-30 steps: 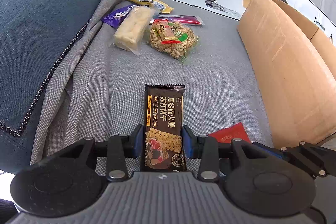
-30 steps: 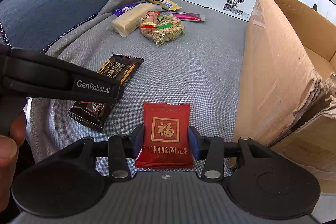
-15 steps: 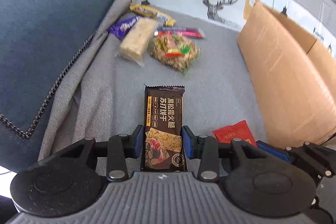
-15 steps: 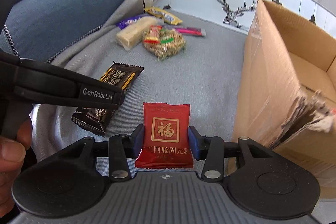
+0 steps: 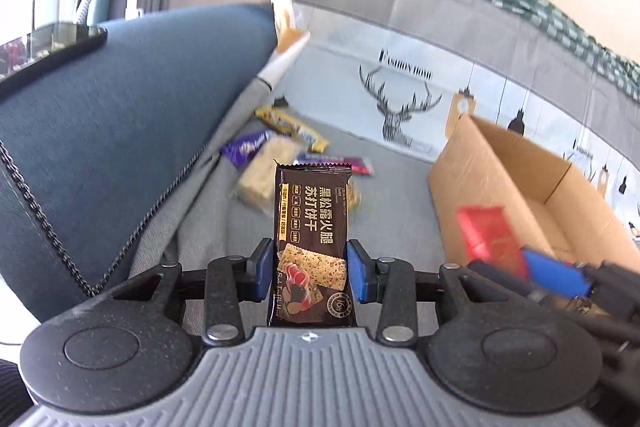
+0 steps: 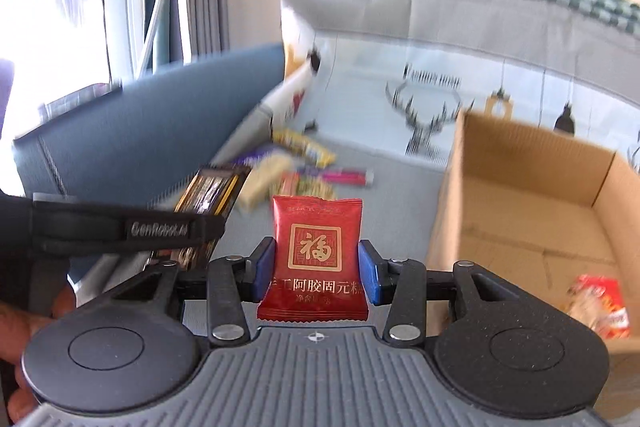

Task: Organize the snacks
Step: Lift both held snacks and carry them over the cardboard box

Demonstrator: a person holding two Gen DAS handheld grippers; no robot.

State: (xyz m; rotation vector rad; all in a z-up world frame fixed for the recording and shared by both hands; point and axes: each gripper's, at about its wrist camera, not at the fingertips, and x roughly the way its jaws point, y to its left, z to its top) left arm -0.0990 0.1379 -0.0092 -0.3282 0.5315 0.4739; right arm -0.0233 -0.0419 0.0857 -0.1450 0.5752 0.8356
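Your left claw (image 5: 312, 273) grips the dark cracker packet (image 5: 313, 227) above the grey sofa seat (image 5: 400, 211); your right claw (image 6: 316, 275) clamps the red snack pouch (image 6: 316, 251) beside the open cardboard box (image 6: 532, 211). Remaining snacks (image 5: 276, 163) lie on the seat.

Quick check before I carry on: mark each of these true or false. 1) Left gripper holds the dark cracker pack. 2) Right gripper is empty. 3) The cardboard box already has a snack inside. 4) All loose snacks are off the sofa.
1) True: the left gripper is shut on the dark cracker pack.
2) False: the right gripper clamps a red packet.
3) True: a red-and-white packet lies in the cardboard box.
4) False: several loose snacks lie on the sofa.
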